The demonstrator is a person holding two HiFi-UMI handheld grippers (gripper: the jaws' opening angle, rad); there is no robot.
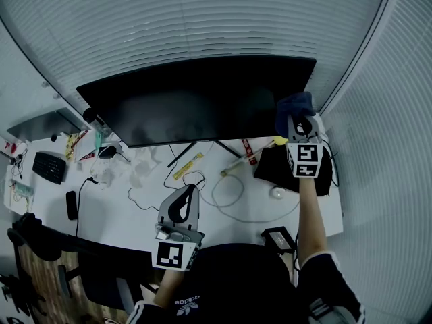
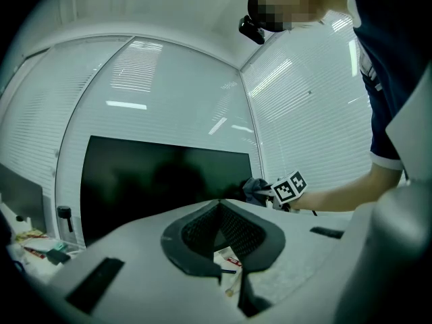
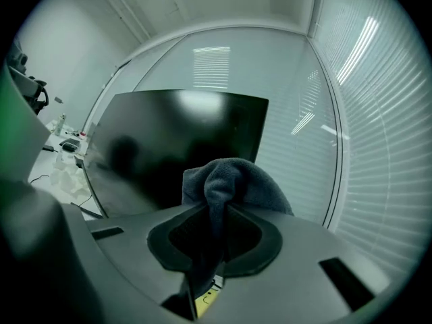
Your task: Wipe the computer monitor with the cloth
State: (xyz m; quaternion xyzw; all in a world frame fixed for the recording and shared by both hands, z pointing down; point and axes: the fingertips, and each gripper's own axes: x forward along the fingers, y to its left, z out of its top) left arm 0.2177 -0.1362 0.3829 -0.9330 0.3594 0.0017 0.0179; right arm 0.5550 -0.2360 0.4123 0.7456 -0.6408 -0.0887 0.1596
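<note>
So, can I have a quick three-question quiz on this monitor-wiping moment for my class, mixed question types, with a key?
1. True or false: the left gripper holds the cloth.
2. In the head view, which part of the monitor is the cloth nearest? A left edge; B right edge; C bottom middle.
3. Fill in: the right gripper is shut on the ____.
Key: 1 false; 2 B; 3 cloth.

Office: desk (image 1: 121,211), monitor (image 1: 202,100), blinds (image 1: 202,19)

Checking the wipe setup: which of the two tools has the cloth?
The right tool, up at the monitor's right edge, with the cloth pinched between its jaws. The left tool, low over the desk, is empty.
</note>
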